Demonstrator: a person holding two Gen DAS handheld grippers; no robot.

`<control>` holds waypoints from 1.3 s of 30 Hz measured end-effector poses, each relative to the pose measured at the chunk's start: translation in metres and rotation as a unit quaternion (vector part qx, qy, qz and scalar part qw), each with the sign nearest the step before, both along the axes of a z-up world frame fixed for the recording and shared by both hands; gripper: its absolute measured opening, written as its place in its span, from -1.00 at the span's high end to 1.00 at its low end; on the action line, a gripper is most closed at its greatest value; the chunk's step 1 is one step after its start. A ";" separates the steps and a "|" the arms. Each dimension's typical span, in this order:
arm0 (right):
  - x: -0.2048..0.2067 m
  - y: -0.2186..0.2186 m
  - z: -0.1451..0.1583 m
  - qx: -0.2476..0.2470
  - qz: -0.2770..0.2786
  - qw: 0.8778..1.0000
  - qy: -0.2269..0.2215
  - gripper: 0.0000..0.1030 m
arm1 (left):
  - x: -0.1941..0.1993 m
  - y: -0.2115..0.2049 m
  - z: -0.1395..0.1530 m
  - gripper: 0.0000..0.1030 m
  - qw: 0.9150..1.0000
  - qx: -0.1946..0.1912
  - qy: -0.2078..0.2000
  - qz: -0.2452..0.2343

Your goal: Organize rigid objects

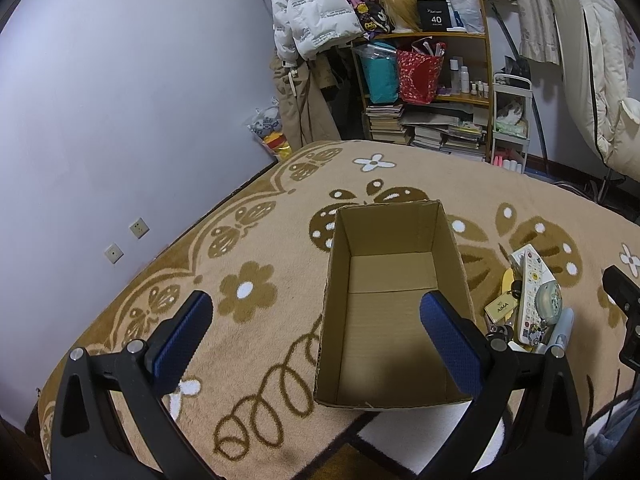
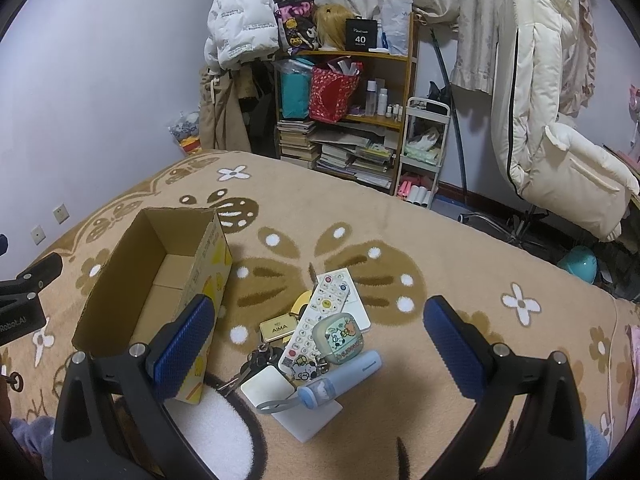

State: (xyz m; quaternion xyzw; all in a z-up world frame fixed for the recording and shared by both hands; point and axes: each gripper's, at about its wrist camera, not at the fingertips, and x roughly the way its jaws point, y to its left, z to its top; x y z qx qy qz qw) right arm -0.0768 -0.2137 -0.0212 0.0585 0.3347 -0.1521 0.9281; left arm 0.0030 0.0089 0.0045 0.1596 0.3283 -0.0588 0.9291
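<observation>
Both grippers are hovering with fingers spread wide and holding nothing: the left gripper (image 1: 316,344) is hanging over the empty cardboard box (image 1: 390,304), the right gripper (image 2: 318,346) over the pile of small rigid things just beside the box. The pile is lying on the bed's patterned blanket (image 2: 460,248): a white remote (image 2: 320,316), a pale blue tube (image 2: 340,378), a cartoon-printed case (image 2: 340,338), a gold AIMA tag (image 2: 278,329) with keys (image 2: 256,360), a white square pad (image 2: 267,387). Nothing is in the box yet, so the sorting is likely just beginning. The tube, lying on top and nearest, is looking like the easiest first grasp; closing across its narrow width should avoid dragging the case or keys along. Behind the bed, a cluttered shelf (image 2: 348,120), hanging coats and a cream chair (image 2: 552,120) are filling the room
</observation>
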 end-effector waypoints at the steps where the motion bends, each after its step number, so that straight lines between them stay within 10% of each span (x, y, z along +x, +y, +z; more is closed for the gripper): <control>1: 0.000 0.000 0.000 0.000 0.000 1.000 0.000 -1.00 | 0.000 0.000 0.000 -0.99 1.000 0.000 0.000 0.000; 39: 0.052 -0.026 -0.073 0.059 -0.015 0.993 0.102 -1.00 | 0.064 0.015 -0.058 -0.99 0.990 -0.014 0.131 0.047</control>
